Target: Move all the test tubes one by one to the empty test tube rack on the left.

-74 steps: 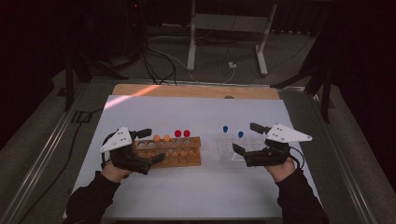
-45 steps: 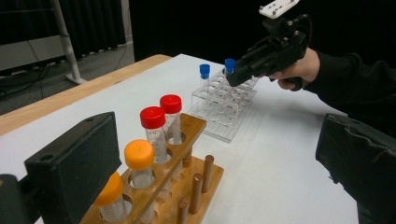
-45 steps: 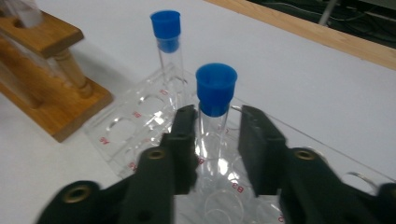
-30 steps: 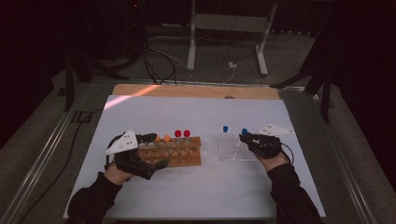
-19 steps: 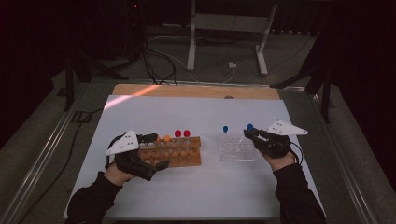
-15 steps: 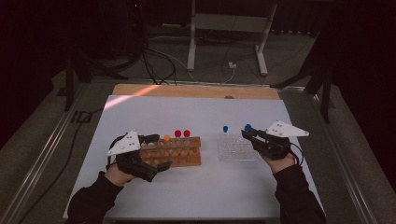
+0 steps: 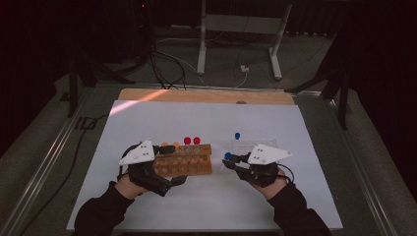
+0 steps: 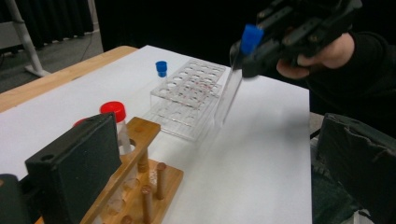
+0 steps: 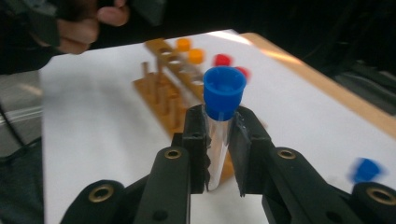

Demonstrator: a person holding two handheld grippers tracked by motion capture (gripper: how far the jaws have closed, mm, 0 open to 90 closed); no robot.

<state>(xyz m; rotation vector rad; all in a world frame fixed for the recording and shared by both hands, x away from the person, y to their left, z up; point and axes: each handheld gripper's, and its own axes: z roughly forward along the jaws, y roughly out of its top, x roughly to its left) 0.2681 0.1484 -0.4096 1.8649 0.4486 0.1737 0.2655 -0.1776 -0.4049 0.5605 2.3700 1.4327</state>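
Observation:
My right gripper [image 9: 218, 121] is shut on a clear tube with a blue cap [image 9: 223, 95]. In the high view this tube [image 7: 228, 157] hangs tilted at the clear plastic rack's [image 7: 255, 145] near-left corner. A second blue-capped tube [image 7: 237, 136] stands in that rack. From the left gripper view, the held tube [image 8: 229, 95] slants down over the clear rack [image 8: 187, 100]. My left gripper [image 7: 169, 164] is open, its jaws straddling the left end of the wooden rack [image 7: 189, 161]. Red-capped tubes [image 7: 192, 140] and orange-capped tubes [image 7: 169, 145] stand in it.
The white tabletop [image 7: 196, 118] has a wooden strip [image 7: 206, 96] along its back edge. Beyond it are a metal stand [image 7: 236, 29] and floor cables [image 7: 162, 59]. A metal rail [image 7: 44, 162] runs along the left side.
My right gripper closed on one blue-capped tube, lifted it out of the clear rack and carried it left. My left gripper shifted right onto the wooden rack's end.

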